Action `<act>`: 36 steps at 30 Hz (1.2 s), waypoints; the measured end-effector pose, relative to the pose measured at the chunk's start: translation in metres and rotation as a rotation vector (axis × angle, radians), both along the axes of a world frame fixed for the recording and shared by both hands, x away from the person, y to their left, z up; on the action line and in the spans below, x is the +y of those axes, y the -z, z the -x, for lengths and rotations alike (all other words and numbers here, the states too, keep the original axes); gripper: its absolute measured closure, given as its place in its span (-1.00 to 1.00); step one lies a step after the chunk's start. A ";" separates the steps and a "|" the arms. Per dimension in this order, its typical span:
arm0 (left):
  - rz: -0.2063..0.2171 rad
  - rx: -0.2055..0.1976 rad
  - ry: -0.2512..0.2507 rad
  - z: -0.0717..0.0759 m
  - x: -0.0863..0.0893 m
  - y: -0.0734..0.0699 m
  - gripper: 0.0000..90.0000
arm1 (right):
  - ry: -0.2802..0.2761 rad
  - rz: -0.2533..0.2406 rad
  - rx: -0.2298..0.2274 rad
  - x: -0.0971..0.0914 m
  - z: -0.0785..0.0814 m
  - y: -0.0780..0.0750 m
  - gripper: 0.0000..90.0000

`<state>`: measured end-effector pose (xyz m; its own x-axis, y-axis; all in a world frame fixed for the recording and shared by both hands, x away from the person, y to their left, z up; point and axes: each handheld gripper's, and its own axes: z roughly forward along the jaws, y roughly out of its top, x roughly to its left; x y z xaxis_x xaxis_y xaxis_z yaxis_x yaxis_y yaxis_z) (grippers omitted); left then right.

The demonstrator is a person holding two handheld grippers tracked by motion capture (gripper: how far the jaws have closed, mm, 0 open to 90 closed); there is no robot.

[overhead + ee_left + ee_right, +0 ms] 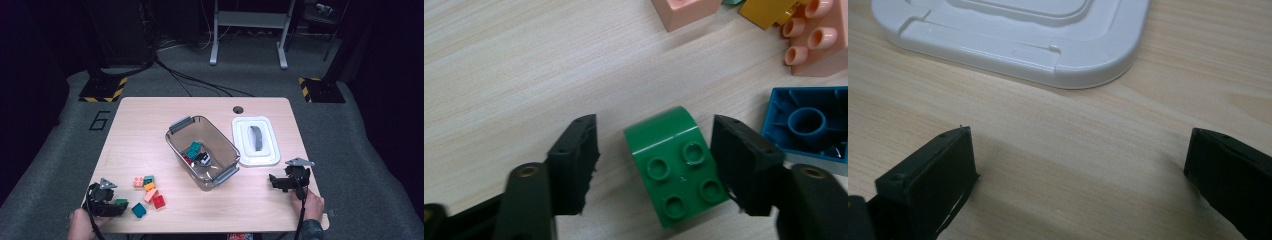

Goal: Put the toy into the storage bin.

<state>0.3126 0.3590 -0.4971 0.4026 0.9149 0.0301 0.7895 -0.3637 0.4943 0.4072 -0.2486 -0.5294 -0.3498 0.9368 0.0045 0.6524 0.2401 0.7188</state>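
Observation:
A green brick point(674, 170) with a rounded top edge lies studs-up on the wooden table, between the jaws of my left gripper point(654, 150). The right pad point(739, 165) sits against the brick's side, while the left pad point(574, 165) stands a little off it. From above, the left gripper point(120, 206) is at the table's front left corner with the green brick point(120, 202) at its tip. My right gripper point(274, 181) rests at the front right, open and with bare table between its jaws point(1078, 165), just short of a white lid point(1013, 35).
A clear bin point(172, 142) at mid-table holds a teal brick point(194, 149) and others. The white lid point(255, 141) lies to its right. Loose bricks lie by the left gripper: teal point(139, 210), red point(159, 201), pink point(138, 182), yellow point(149, 186).

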 end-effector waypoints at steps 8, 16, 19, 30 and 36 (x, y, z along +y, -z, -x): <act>-0.006 -0.008 0.012 0.001 -0.001 0.002 0.25 | 0.001 -0.001 0.002 0.000 0.000 0.000 -1.00; -0.001 -0.010 0.021 -0.002 -0.002 0.002 0.27 | 0.000 0.000 0.000 0.000 0.000 0.000 -1.00; -0.001 -0.003 0.022 -0.005 -0.003 0.002 0.10 | -0.002 0.001 0.000 0.000 0.000 0.000 -1.00; -0.021 -0.055 0.027 -0.010 -0.005 -0.010 0.32 | -0.001 0.001 0.000 0.000 0.000 0.000 -1.00; -0.008 -0.082 0.050 -0.017 -0.009 -0.022 0.32 | 0.002 -0.001 0.001 0.000 0.000 0.000 -1.00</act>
